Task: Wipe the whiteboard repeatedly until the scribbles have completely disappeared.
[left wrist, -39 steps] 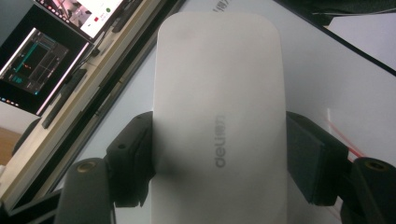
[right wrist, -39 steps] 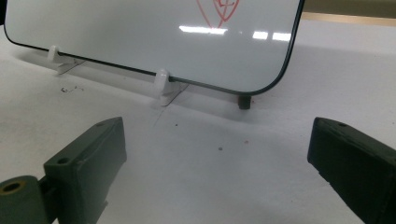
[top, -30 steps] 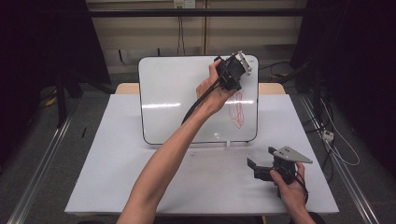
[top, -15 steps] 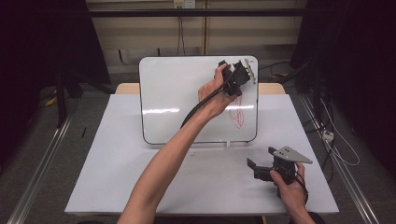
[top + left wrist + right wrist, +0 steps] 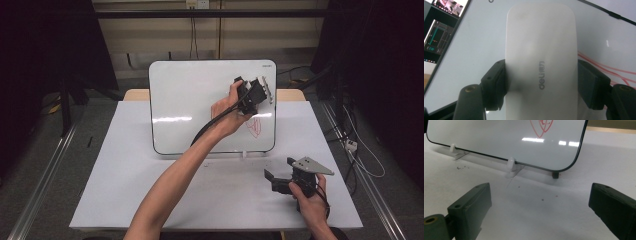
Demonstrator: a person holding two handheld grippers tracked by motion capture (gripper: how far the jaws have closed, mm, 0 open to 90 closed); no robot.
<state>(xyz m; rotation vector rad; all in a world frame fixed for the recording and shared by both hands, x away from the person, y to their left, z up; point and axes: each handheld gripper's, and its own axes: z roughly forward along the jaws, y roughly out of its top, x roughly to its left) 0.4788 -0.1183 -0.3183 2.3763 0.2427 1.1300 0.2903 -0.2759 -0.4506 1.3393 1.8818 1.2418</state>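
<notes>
The left gripper has its jaws clamped on both long sides of a white whiteboard eraser, "deli" logo facing the camera, so that's a solid grip. The eraser is held up against the whiteboard, on its right part, right above the red drawing; in the left gripper view a few red lines peek out just right of the eraser. From the high view the left gripper sits in the person's hand, with the forearm reaching across the table from the near edge.

The right gripper has its jaws wide apart with nothing between them, just bare white table. In the high view it sits low at the near right of the table, well apart from the board. The whiteboard leans on little white clip feet at its bottom edge, standing at the far middle of the table.
</notes>
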